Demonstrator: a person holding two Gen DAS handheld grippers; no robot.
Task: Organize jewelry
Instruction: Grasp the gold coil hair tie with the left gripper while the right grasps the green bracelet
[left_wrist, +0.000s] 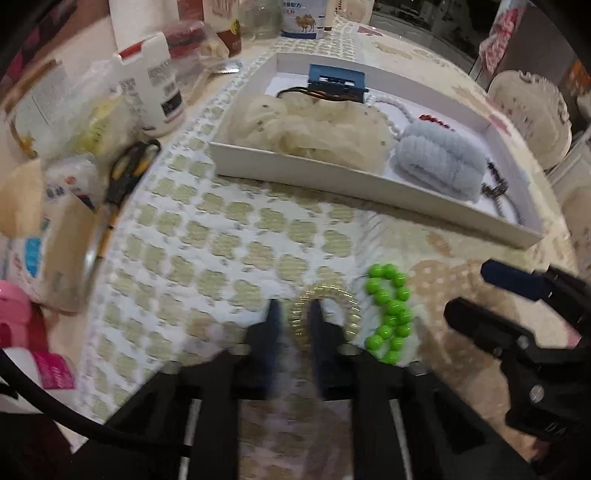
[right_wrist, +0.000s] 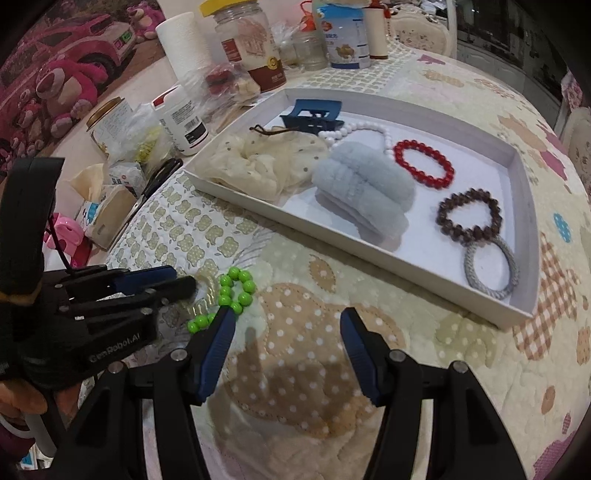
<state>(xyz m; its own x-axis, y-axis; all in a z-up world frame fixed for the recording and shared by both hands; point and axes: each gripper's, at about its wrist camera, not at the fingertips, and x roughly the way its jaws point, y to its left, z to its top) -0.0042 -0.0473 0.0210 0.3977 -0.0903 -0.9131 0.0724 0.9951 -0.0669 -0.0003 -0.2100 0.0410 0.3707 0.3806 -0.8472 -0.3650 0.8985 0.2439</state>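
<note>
A clear spiral hair tie (left_wrist: 332, 308) lies on the quilt. My left gripper (left_wrist: 295, 314) has its fingers closed around the tie's near rim; it also shows in the right wrist view (right_wrist: 181, 282). A green bead bracelet (left_wrist: 391, 314) lies twisted just right of the tie, also seen in the right wrist view (right_wrist: 231, 295). My right gripper (right_wrist: 286, 325) is open and empty, just right of the bracelet. The white tray (right_wrist: 369, 254) holds a cream scrunchie (right_wrist: 255, 162), blue fluffy band (right_wrist: 365, 188), red bracelet (right_wrist: 424, 164), brown bracelet (right_wrist: 467, 216), grey ring (right_wrist: 491, 269), white beads (right_wrist: 354, 131) and blue claw clip (right_wrist: 314, 114).
Bottles and jars (right_wrist: 184, 122) crowd the left and back of the table. Scissors (left_wrist: 125, 173) and a tissue pack (right_wrist: 110, 210) lie at the left. A chair back (left_wrist: 528, 114) stands beyond the table's right edge.
</note>
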